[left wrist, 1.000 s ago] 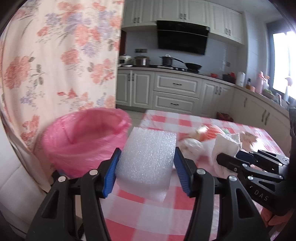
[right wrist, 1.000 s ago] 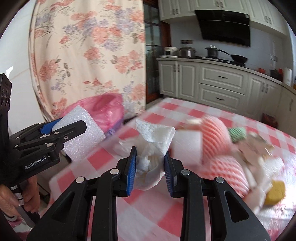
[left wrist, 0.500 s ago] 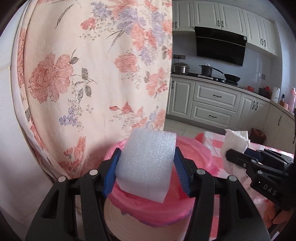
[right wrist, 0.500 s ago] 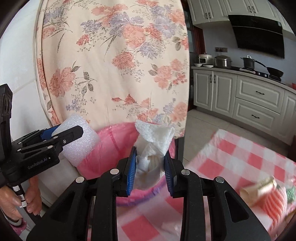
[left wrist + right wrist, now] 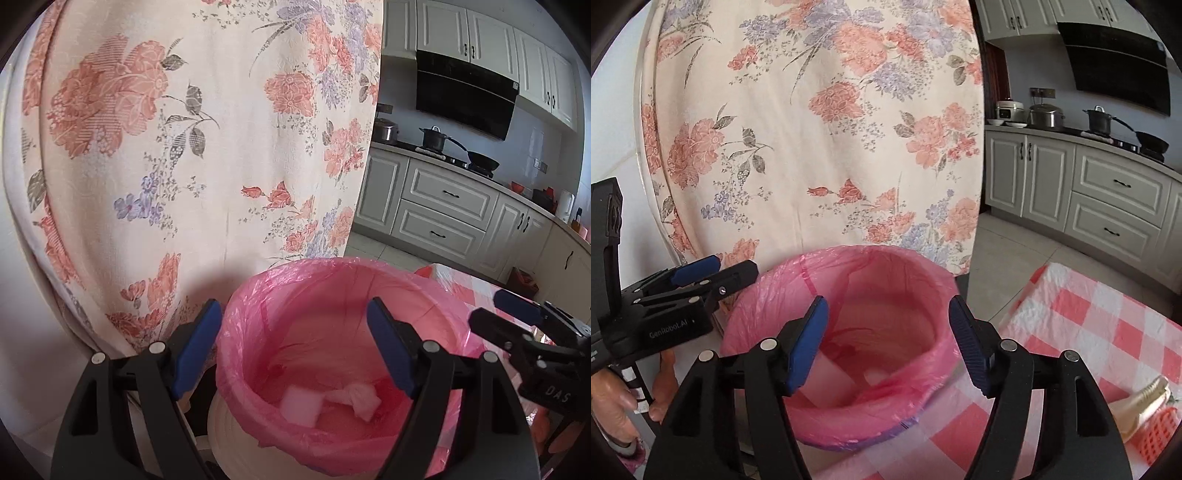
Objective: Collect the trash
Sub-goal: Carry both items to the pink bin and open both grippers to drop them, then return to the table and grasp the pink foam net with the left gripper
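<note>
- I am in a kitchen. A big flower curtain (image 5: 184,147) fills the upper left of both views, and pale cupboards (image 5: 443,206) run along the right.
- The bin (image 5: 343,332) with its pink bag sits low in the middle of both views. In the right wrist view a red and white checked table (image 5: 1108,317) shows at the lower right.
- A second ago my left claw (image 5: 295,350) held a white foam block and my right claw (image 5: 888,343) held a crumpled tissue.
- Now both claws hang over the bin, and their jaws have just been opening. Both stand wide with nothing between the blue pads.
- The foam block (image 5: 301,404) and the tissue (image 5: 356,400) now lie at the bottom of the pink bag, side by side, in the lower middle of the left wrist view.
- In the right wrist view I see only pale shapes deep in the bag, so I cannot tell there which is which.
- I think this means two bits of trash are done.
- More trash waits on the table at the lower right: a yellowish piece (image 5: 1145,402) and something red (image 5: 1160,435). I think I go back there next.
</note>
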